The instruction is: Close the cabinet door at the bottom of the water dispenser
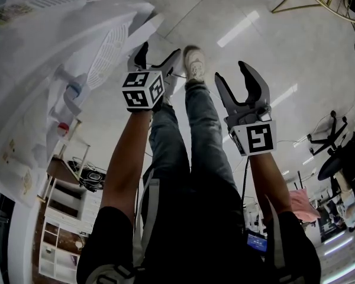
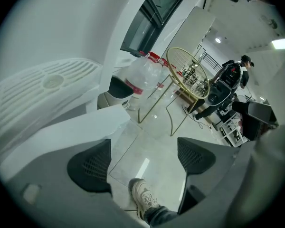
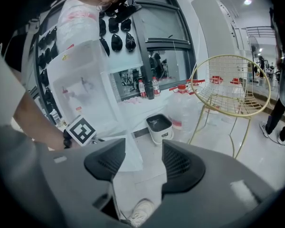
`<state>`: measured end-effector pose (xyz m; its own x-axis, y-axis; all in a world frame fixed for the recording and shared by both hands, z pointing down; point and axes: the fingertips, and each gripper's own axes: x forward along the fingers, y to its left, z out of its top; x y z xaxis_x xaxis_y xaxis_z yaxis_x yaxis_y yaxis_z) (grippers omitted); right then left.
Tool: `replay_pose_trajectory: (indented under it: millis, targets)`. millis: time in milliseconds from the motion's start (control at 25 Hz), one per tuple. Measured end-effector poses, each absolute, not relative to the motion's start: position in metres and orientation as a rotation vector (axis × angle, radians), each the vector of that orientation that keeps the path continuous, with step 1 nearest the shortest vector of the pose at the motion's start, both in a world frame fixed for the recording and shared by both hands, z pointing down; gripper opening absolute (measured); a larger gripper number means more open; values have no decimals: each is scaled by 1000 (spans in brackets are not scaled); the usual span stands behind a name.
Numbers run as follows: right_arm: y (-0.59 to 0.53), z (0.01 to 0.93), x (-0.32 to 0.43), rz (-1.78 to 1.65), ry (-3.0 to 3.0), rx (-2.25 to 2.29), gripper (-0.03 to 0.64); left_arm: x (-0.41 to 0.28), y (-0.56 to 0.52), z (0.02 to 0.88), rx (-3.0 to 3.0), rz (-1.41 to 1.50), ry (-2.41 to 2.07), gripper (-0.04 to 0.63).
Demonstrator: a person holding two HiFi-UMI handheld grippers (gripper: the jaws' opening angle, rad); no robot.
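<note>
1. The water dispenser (image 1: 35, 64) stands at the left of the head view, white, with its taps facing the person.
2. Its bottom cabinet door (image 1: 136, 16) hangs open, swung out over the pale tiled floor (image 1: 254, 22).
3. The left gripper (image 1: 160, 51) is just beside the door's free edge, its claw released. In the left gripper view only floor and the person's shoe (image 2: 145, 198) show between the jaws. The door (image 2: 80, 127) lies by the left jaw, though contact is hard to judge from here.
4. The right gripper (image 1: 232, 71) is held apart from the door, also released and gripping nothing. Through its gap the door (image 3: 130, 156) and floor are visible.
5. A gold wire chair (image 3: 228, 89) stands beyond, with a small white bin (image 3: 159, 127) nearer the dispenser.
</note>
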<state>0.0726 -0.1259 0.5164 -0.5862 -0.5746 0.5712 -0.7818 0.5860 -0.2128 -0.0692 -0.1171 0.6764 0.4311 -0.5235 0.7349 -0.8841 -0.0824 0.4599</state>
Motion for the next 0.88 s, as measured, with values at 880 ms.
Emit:
replay_pose_trajectory:
  millis: [880]
  targets:
    - [-157,517,76,660,-2370,1112,227,-73,-152,685,1730,518,-1214,449]
